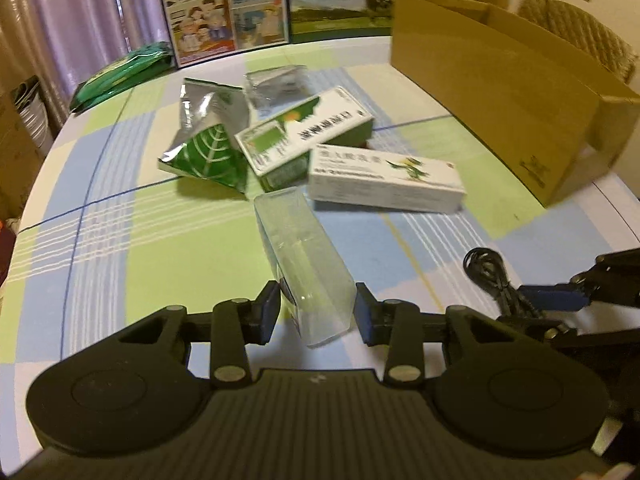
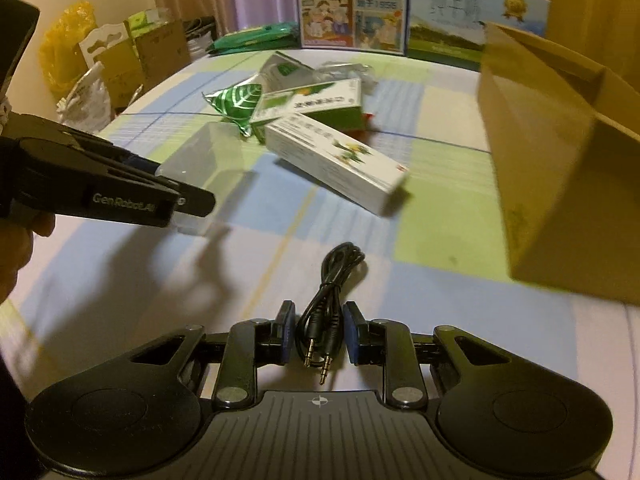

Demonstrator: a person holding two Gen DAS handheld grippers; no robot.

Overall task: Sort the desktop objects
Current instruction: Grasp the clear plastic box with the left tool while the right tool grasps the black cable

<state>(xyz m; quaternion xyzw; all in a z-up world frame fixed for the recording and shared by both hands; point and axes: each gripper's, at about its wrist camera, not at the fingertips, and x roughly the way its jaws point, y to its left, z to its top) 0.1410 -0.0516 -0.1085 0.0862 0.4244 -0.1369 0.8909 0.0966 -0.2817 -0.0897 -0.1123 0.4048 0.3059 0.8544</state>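
My left gripper (image 1: 317, 314) is shut on a clear plastic box (image 1: 308, 268), one finger on each long side; the box juts forward over the checked tablecloth. From the right wrist view the same gripper (image 2: 188, 200) holds the clear box (image 2: 204, 152) above its shadow. My right gripper (image 2: 320, 334) is shut on a coiled black audio cable (image 2: 324, 304), whose two gold plugs point back toward the camera. That gripper (image 1: 560, 300) and the cable (image 1: 490, 272) also show at the right edge of the left wrist view.
A pile sits mid-table: a green-and-white medicine box (image 1: 304, 132), a white medicine box (image 1: 384, 180), a green leaf foil pouch (image 1: 208, 156) and a silver pouch (image 1: 276, 88). An open cardboard box (image 1: 500, 92) stands right. Green packets (image 1: 120, 76) and printed cartons (image 1: 224, 12) line the back.
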